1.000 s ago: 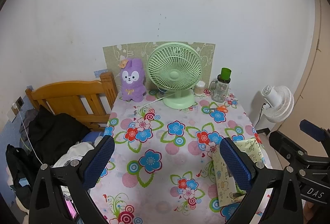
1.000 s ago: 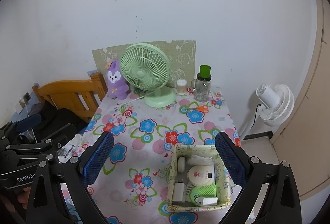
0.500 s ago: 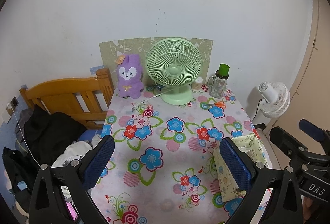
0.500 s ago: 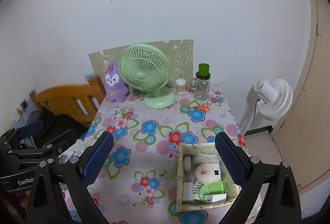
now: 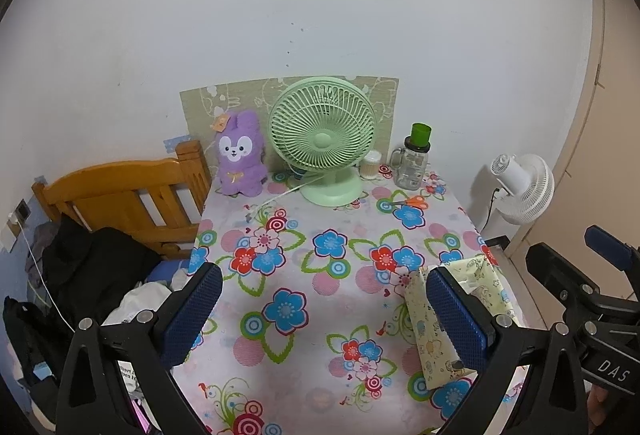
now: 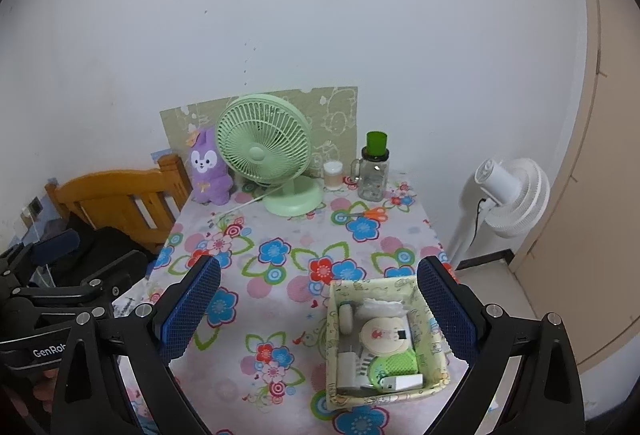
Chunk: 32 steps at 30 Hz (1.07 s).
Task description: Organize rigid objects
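Right wrist view puts the storage box (image 6: 384, 339) just below your released right gripper (image 6: 318, 309) (small items already packed inside). Your left gripper (image 5: 324, 313) hangs equally spread, the box beside its right finger. Check nothing rigid sits loose before reaching for the scissors (image 6: 370, 213) far ahead.

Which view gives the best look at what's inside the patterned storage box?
The right wrist view: it looks down into the patterned storage box, showing small items packed inside, including a round green case. The left wrist view shows only the box's outer side, partly behind a finger.
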Motion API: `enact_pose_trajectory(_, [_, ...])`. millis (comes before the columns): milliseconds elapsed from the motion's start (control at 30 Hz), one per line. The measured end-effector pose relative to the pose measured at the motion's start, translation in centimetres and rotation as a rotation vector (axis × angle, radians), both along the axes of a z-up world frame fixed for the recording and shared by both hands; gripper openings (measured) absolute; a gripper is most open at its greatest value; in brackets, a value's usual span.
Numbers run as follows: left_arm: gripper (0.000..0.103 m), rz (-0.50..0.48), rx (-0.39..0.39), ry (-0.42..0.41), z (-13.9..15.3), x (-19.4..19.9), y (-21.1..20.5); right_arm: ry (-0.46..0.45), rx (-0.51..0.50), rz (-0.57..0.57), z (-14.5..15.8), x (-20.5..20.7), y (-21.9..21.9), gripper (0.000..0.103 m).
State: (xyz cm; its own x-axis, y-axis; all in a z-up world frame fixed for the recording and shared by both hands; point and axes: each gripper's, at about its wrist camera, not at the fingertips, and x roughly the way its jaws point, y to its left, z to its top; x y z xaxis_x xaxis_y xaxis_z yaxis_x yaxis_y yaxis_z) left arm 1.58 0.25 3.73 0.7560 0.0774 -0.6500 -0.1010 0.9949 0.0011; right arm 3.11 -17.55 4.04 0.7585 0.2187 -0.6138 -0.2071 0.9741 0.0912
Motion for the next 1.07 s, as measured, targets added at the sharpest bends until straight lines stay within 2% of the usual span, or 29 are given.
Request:
enact_pose_trajectory(367, [0.103, 0.028, 0.023, 0.02, -0.4, -0.1, -0.1, 0.022, -0.004, 0.019, -0.5, 0.3, 0.2, 0.1])
enact_pose_trajectory(833, [0.103, 0.014, 0.031, 0.077, -1.4, 1.6, -0.2, 0.106, -0.011, 0.003, -2.1, 1.7, 0.4, 0.1])
enact_pose_trajectory(1067, [0.103, 0.006, -0.015, 0.127, -2.1, 2.9, 0.3, 0.19, -0.044, -0.006, -2.3, 3.3, 0.7, 0.1])
